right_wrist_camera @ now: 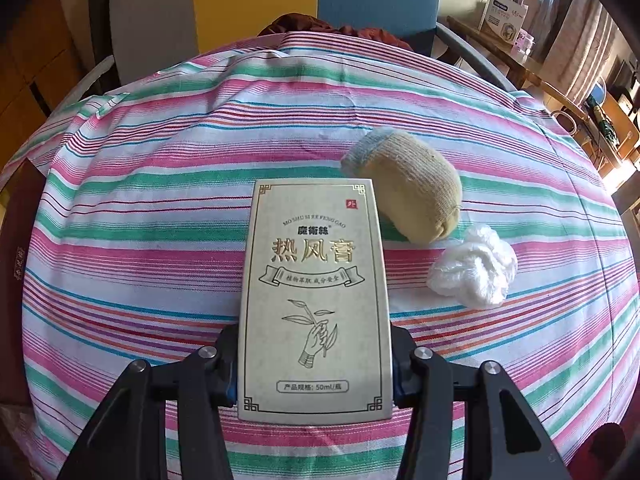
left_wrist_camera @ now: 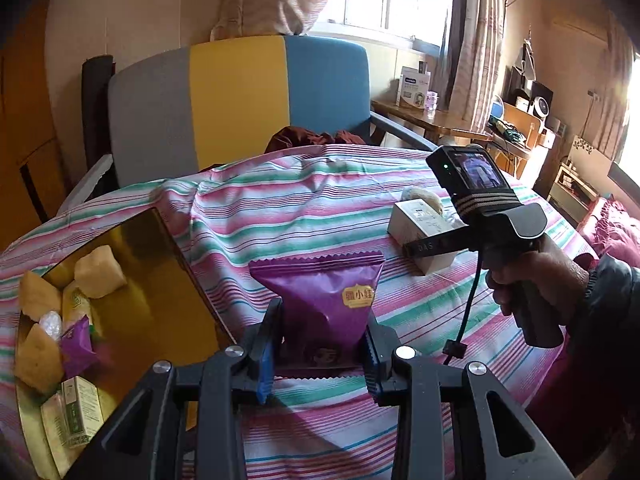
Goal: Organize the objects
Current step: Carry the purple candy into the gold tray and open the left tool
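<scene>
In the left wrist view, my left gripper (left_wrist_camera: 322,344) is shut on a purple snack packet (left_wrist_camera: 320,300) and holds it upright above the striped cloth (left_wrist_camera: 304,208). To its left lies a gold tray (left_wrist_camera: 152,280). In it are yellow cake-like pieces (left_wrist_camera: 100,272), another purple packet (left_wrist_camera: 78,344) and small pale boxes (left_wrist_camera: 80,412). In the right wrist view, my right gripper (right_wrist_camera: 314,356) is shut on a pale box with gold lettering (right_wrist_camera: 316,280), which rests low over the cloth. The left wrist view shows the same box (left_wrist_camera: 416,220) at the right, below a hand (left_wrist_camera: 536,280) on the right gripper's handle.
A rolled beige sock (right_wrist_camera: 404,188) and a crumpled white wad (right_wrist_camera: 472,268) lie on the cloth just right of the box. A grey, yellow and blue chair (left_wrist_camera: 240,100) stands behind the table. A wooden side table with boxes (left_wrist_camera: 416,92) is at the far right.
</scene>
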Demonstrator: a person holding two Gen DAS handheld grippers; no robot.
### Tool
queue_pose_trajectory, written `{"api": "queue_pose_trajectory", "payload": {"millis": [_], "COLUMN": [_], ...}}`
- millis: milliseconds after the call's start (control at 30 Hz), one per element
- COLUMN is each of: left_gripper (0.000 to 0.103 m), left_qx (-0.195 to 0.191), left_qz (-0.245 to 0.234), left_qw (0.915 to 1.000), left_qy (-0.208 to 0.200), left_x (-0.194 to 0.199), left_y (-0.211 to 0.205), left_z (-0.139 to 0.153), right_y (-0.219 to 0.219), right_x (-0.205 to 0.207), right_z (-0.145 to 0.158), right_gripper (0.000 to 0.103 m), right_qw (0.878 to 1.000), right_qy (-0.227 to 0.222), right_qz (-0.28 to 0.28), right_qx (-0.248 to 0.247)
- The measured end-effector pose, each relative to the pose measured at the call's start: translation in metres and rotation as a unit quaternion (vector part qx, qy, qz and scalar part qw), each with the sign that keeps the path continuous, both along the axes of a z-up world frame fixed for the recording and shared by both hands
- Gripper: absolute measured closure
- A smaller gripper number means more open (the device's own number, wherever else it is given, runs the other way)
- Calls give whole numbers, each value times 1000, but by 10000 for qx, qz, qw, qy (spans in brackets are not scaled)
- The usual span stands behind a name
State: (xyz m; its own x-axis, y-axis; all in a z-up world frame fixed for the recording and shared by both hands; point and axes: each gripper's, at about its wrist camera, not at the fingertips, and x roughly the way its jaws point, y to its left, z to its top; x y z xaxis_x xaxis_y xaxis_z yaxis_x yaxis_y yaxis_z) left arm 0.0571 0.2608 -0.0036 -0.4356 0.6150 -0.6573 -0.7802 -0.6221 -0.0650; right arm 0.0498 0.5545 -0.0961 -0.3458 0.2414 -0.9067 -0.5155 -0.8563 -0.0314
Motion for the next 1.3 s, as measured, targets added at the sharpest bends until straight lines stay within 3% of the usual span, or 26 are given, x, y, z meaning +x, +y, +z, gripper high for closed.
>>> {"api": "queue_pose_trajectory", "payload": {"millis": [133, 233, 400, 467, 600, 767, 933, 1033, 1067, 1167, 1300], "left_gripper": [67, 67, 68, 68, 68, 68, 68, 67, 67, 67, 56], "left_qx": [173, 518, 1165, 1234, 1324, 996, 341, -157, -331, -664, -765], "left_qz": [171, 541, 1505, 1895, 2153, 1976, 2022, 2242, 2411, 2423, 2535], "left_qw": [9984, 9918, 9625, 9526, 9395, 9499, 9610, 9578, 9529, 9508, 9455], "left_qy": [-506, -1039, -1932, -2037, -2313, -2208, -1857, -1795, -1808, -1812, -1894], "left_x": [-19, -47, -109, -125, -137, -145, -173, -200, -209, -223, -231], "left_y": [-19, -49, -123, -149, -169, -141, -104, -93, -92, -87, -91], "left_z": [-1, -1, -8, -15, -29, -32, -41, -54, -60, -74, -81], "right_y": [1, -1, -1, -2, -2, -2, -3, -4, -4, -3, -3], "right_x": [-2, -2, -2, -2, -1, 0, 0, 0, 0, -2, -3], "right_z": [-1, 0, 0, 0, 0, 1, 1, 1, 1, 0, 0], "right_gripper": [51, 51, 51, 51, 51, 51, 51, 51, 51, 51, 51], "right_qw": [10000, 10000, 9999, 9999, 9999, 9999, 9999, 9999, 9999, 9999, 9999], "right_qy": [-25, -41, -62, -66, -82, -92, -100, -106, -109, -114, -113], "right_qz": [-18, -14, -9, -8, 4, 30, 38, 44, 50, 58, 71], "right_qx": [47, 78, 90, 94, 106, 101, 72, 59, 55, 37, 27]}}
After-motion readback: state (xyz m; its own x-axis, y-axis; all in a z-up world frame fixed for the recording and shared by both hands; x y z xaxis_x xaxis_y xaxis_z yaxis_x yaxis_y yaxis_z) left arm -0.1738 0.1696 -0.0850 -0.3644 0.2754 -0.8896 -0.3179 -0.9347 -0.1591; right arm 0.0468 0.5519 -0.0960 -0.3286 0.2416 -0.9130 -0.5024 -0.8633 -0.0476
